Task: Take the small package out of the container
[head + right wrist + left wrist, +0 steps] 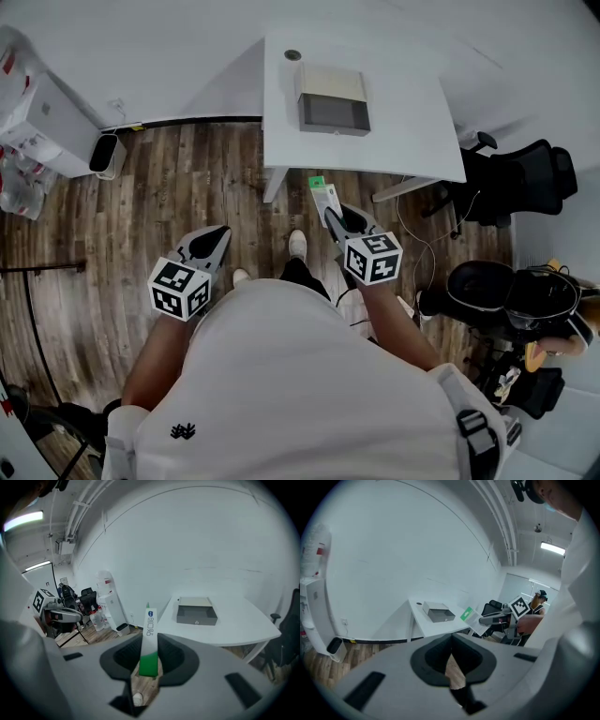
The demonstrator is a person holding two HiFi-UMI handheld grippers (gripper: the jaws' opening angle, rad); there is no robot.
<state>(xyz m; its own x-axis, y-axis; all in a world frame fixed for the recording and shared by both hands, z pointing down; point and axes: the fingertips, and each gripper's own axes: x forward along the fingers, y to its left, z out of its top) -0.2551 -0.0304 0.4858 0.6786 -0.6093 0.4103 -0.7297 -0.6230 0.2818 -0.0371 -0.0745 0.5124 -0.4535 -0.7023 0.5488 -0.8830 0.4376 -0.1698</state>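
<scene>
**Small package clear of the container, clamped in the right-hand jaws**

Pinched edge-on in the right gripper [151,654]: the small package [149,630], slim, white and green. Runs lengthwise along the jaws, with the green lower part squeezed between the pads. White end with a blue mark sticks out forward and a little upward. From the head view, aims toward the white table [412,141], free tip near the front edge, above the wooden floor [141,206]. Touches nothing but the pads.

Well apart from it, toward the back of the table: the container [330,89]. A shallow grey box, open on top, with a beige panel along its rear. Shows only a flat dark inside from above; contents too small to tell. Near its back-left corner, a small round disc [292,54].

Low at the person's left, over the floor: the left gripper [211,242]. Jaws brought together at the tips and gripping nothing, with a sliver of floorboards showing behind them.
</scene>
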